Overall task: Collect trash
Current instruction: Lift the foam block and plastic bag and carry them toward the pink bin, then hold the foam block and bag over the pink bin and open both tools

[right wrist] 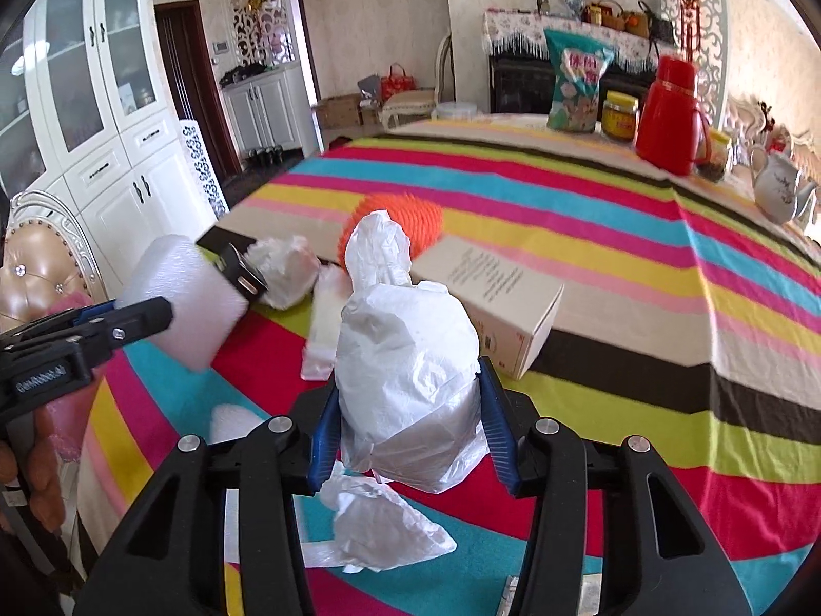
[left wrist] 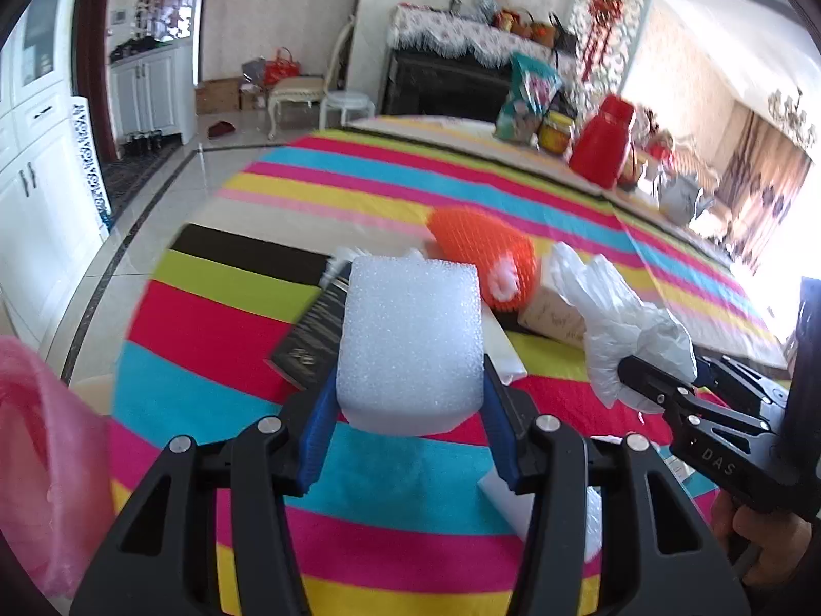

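A white foam block (left wrist: 410, 339) is clamped between the blue pads of my left gripper (left wrist: 410, 385), which is shut on it above the striped tablecloth (left wrist: 215, 400). A crumpled white plastic bag (right wrist: 405, 339) stands up between the pads of my right gripper (right wrist: 408, 400), which is shut on it. In the left wrist view the right gripper (left wrist: 667, 367) comes in from the right with the plastic bag (left wrist: 616, 328). In the right wrist view the left gripper (right wrist: 154, 315) holds the foam block (right wrist: 190, 297) at the left. An orange foam net (right wrist: 410, 215) lies beyond both.
On the cloth lie a cardboard box (right wrist: 492, 297), a black box (left wrist: 313, 333), another white bag (right wrist: 285, 269) and crumpled white plastic (right wrist: 379, 523). A pink bag (left wrist: 46, 462) hangs at the left edge. A red thermos (right wrist: 667, 113), a snack bag (right wrist: 574, 82) and a teapot (right wrist: 775, 190) stand at the far side.
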Motion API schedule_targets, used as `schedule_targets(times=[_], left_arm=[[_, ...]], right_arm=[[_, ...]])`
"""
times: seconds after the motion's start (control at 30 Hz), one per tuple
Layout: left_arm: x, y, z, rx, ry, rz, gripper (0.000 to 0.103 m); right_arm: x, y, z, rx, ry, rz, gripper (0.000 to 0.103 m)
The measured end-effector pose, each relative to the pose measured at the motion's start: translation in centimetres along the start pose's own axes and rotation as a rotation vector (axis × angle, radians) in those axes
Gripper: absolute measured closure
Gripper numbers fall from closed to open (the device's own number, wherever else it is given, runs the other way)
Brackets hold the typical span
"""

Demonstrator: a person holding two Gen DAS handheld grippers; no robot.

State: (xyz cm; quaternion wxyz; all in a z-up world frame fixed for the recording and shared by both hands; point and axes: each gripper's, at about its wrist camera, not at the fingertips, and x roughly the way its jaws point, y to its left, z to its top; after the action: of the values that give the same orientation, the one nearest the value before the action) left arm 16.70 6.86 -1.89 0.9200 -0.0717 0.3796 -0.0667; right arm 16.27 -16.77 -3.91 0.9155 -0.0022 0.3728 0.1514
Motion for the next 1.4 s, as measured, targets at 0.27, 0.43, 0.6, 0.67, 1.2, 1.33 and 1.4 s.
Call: schedule_targets(times=[0.27, 0.43, 0.6, 0.67, 1.2, 1.33, 1.4], left_arm=[[-6.8, 3.9, -0.5, -0.072, -0.108, 0.025, 0.053], [-10.7, 6.7, -1.1, -0.115, -0.168, 0.047, 0.053], [-14.2, 9.4, -2.0, -0.139, -0.212, 0.076, 0.053], [-15.6, 10.6, -2.4, -0.152, -0.231, 0.089, 0.053], [-22.9, 19.2, -5.0, -0.253, -0.307, 0.198, 0.053], [-23.7, 20.4, -5.5, -0.271, -0.313, 0.216, 0.053], [-24.2, 21.1, -5.8, -0.278, -0.316, 0.226, 0.053]], right_arm=[[-3.4, 1.0, 1.3, -0.007, -0.075, 0.006, 0.056], [-5.3, 2.5, 1.9, -0.028, -0.114, 0.015, 0.056], [-6.8, 4.7, 2.4, -0.05, -0.143, 0.029, 0.056], [-7.2, 5.6, 2.5, -0.06, -0.151, 0.036, 0.056], [-8.1, 16.7, 3.7, -0.169, -0.183, 0.155, 0.056], [-8.1, 20.0, 3.8, -0.205, -0.185, 0.191, 0.056], [-7.9, 21.8, 3.8, -0.226, -0.184, 0.213, 0.056]])
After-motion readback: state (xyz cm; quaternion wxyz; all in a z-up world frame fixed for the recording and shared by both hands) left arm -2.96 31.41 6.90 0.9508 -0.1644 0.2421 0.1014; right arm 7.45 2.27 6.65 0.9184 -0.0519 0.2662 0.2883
